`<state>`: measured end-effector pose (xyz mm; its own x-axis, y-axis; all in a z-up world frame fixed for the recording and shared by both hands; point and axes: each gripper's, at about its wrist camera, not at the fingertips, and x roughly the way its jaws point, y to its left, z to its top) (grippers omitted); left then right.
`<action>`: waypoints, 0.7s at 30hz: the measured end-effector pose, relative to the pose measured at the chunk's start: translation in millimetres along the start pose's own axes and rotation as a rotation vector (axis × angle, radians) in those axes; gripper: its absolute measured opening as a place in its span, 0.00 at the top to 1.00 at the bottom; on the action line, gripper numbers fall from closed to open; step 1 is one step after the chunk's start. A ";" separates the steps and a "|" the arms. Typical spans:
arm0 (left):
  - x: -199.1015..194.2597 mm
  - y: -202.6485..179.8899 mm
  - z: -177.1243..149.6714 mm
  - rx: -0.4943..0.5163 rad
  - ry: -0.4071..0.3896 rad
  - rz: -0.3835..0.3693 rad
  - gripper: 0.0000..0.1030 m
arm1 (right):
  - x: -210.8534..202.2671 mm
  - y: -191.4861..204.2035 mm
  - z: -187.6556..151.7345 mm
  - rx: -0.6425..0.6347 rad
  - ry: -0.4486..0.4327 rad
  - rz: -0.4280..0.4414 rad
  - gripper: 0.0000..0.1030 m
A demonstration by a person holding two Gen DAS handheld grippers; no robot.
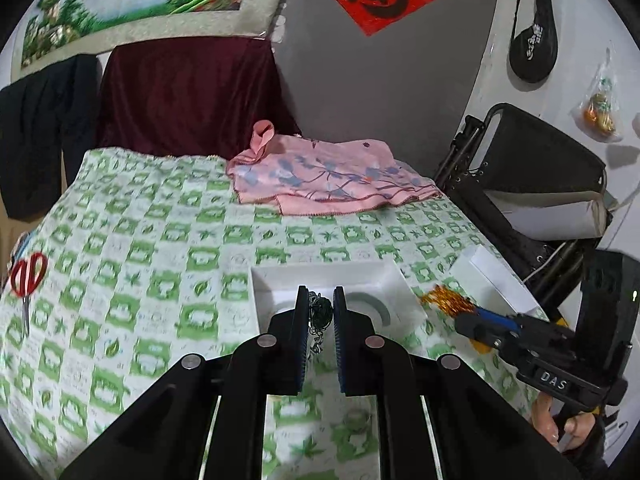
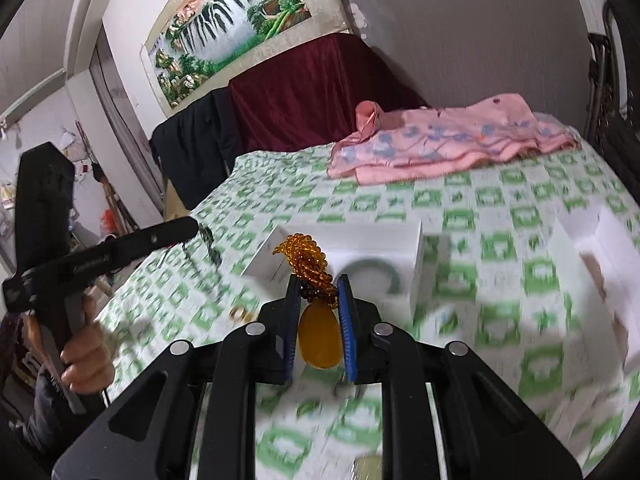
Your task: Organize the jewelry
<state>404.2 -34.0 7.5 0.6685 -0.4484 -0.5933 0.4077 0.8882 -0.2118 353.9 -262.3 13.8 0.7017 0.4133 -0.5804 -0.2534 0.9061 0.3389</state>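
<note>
My left gripper [image 1: 320, 300] is shut on a dark necklace with a silvery chain [image 1: 318, 320], which dangles above the green-checked cloth. Just beyond it lies an open white box [image 1: 396, 280] holding a pale green bangle [image 1: 374, 304]. My right gripper [image 2: 318, 284] is shut on an amber bead necklace [image 2: 306, 258], and its yellow pendant [image 2: 320, 338] hangs between the fingers. The same box [image 2: 412, 240] and bangle [image 2: 380, 272] lie ahead of it. In the left wrist view, the right gripper [image 1: 476, 314] holds the amber beads [image 1: 446, 300] beside the box. The left gripper [image 2: 196, 227] shows at the left of the right wrist view.
A white lid [image 1: 492, 276] lies right of the box. Red-handled scissors [image 1: 26, 276] rest at the cloth's left edge. A pink flowered cloth [image 1: 328, 176] lies at the back. A small ring [image 1: 356, 420] sits on the cloth below my left gripper. A black folded frame [image 1: 540, 168] stands at right.
</note>
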 end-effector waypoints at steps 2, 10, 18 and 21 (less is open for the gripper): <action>9.2 -1.3 3.8 0.005 0.008 0.000 0.88 | 15.7 -5.6 7.1 0.014 0.022 -0.017 0.83; 66.3 7.7 5.2 -0.026 0.076 0.000 0.88 | 65.0 -27.2 17.0 0.069 0.088 -0.037 0.81; 93.5 33.0 -13.8 -0.084 0.147 -0.003 0.88 | 70.7 -43.6 7.7 0.109 0.073 -0.030 0.75; 86.4 37.0 -13.4 -0.097 0.129 -0.005 0.88 | 65.1 -42.8 5.7 0.110 0.064 -0.025 0.75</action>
<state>468.6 -38.6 -62.0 0.5787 -0.4414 -0.6858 0.3443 0.8945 -0.2852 414.3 -274.8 -34.2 0.6624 0.3989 -0.6341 -0.1596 0.9021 0.4008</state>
